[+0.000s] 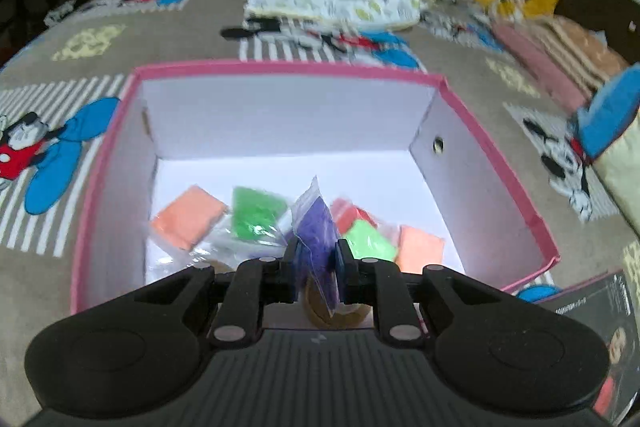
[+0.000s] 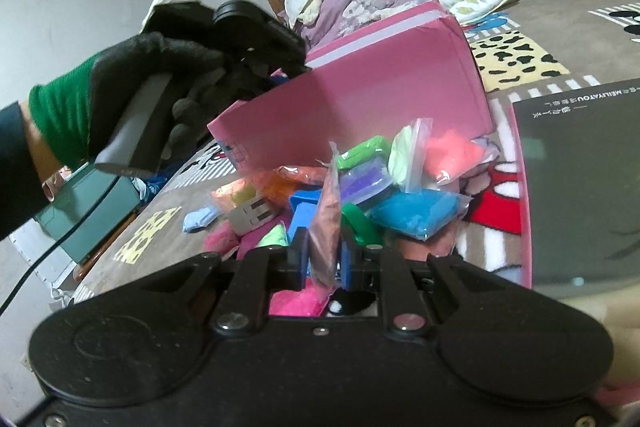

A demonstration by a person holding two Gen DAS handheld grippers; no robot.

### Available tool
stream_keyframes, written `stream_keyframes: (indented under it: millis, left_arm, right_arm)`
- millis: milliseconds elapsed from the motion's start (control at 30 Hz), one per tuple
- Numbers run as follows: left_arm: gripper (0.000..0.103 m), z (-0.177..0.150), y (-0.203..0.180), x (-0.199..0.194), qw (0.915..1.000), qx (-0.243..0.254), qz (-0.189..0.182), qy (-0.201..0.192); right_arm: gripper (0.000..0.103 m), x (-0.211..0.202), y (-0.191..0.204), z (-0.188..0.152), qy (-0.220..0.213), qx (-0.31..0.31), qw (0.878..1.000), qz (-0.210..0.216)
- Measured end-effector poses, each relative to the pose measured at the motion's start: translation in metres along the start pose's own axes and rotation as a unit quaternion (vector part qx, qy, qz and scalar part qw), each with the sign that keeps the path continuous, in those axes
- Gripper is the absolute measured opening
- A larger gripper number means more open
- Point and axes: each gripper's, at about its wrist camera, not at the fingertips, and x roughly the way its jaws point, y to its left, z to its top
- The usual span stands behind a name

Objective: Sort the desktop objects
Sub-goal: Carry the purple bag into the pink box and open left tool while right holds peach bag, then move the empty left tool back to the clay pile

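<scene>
Hanging over the pink-rimmed box (image 1: 500,163), the left gripper (image 1: 316,259) pinched a purple clay bag (image 1: 316,227) by its lower part, jaws pressed tight on the thin plastic, bag standing up at lower centre of the left wrist frame. Inside the box, orange, green and red bags (image 1: 188,217) already lay on the white floor near the bottom edge. In the right wrist view, the right gripper (image 2: 325,255) clamped a brownish-pink bag (image 2: 326,219) at lower centre, above the loose pile of coloured clay bags (image 2: 416,211) on the cartoon blanket (image 2: 560,39), beside the box's outer wall. Risks, as a guess: slick film could slip out of either pinch early; the purple bag looked over the box's near side, so a release there might catch the near rim or land on the tape roll (image 1: 320,311) beneath. The gloved left hand (image 2: 160,75) sat close to the box edge at upper left and could knock it. Frame blur suggested fast motion, bad for aim.
</scene>
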Motion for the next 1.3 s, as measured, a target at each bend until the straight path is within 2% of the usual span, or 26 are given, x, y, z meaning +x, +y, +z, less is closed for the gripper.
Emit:
stream_keyframes:
  millis: [133,233,300,333,367,467,633,700,800,833,1000,1167,1300]
  left_arm:
    - [0.017,0.003,-0.003,0.010,0.9995,0.002,0.013,0.027]
    - [0.022,0.003,-0.002,0.011,0.9986,0.002,0.043,0.030]
    - [0.032,0.003,-0.001,0.012,0.9978,0.008,0.058,0.031]
    - [0.052,0.003,0.000,0.012,0.9975,0.008,0.063,0.032]
    - [0.066,0.003,0.002,0.011,0.9974,0.005,0.064,0.032]
    - [0.066,0.002,0.006,0.004,0.9977,-0.006,0.063,0.026]
    - [0.066,-0.002,0.004,-0.017,0.9969,0.006,0.078,-0.005]
    - [0.066,-0.007,0.001,-0.030,0.9945,0.024,0.098,-0.027]
    - [0.066,-0.017,-0.008,-0.048,0.9861,0.063,0.142,-0.059]
    - [0.066,-0.021,-0.009,-0.056,0.9845,0.068,0.146,-0.070]
    - [0.066,-0.054,-0.017,-0.093,0.9844,0.086,0.124,-0.091]
    - [0.066,-0.093,-0.020,-0.116,0.9894,0.065,0.092,-0.091]
    - [0.066,-0.130,-0.021,-0.126,0.9874,0.074,0.100,-0.098]
  right_arm:
    - [0.014,0.001,-0.001,0.000,0.001,0.002,1.000,-0.001]
    - [0.014,0.001,-0.001,0.001,0.000,0.003,1.000,-0.001]
    - [0.014,0.001,-0.001,0.001,0.001,0.003,1.000,-0.001]
    - [0.014,0.001,-0.001,0.001,0.001,0.003,1.000,-0.001]
    - [0.014,0.001,-0.001,0.001,0.001,0.004,1.000,-0.001]
    - [0.014,0.000,-0.002,0.001,0.000,0.004,1.000,-0.002]
    - [0.014,0.000,-0.002,0.002,-0.002,0.004,1.000,-0.004]
    - [0.014,0.000,-0.002,0.001,-0.001,0.002,1.000,-0.004]
    - [0.014,0.000,0.000,0.000,0.000,-0.003,1.000,-0.005]
    - [0.014,-0.001,0.000,0.000,-0.001,-0.003,1.000,-0.005]
    - [0.014,-0.002,-0.001,-0.001,-0.002,-0.004,1.000,-0.010]
    - [0.014,-0.003,0.001,-0.002,-0.003,-0.011,1.000,-0.013]
    - [0.014,-0.004,0.002,-0.006,0.001,-0.015,1.000,-0.018]
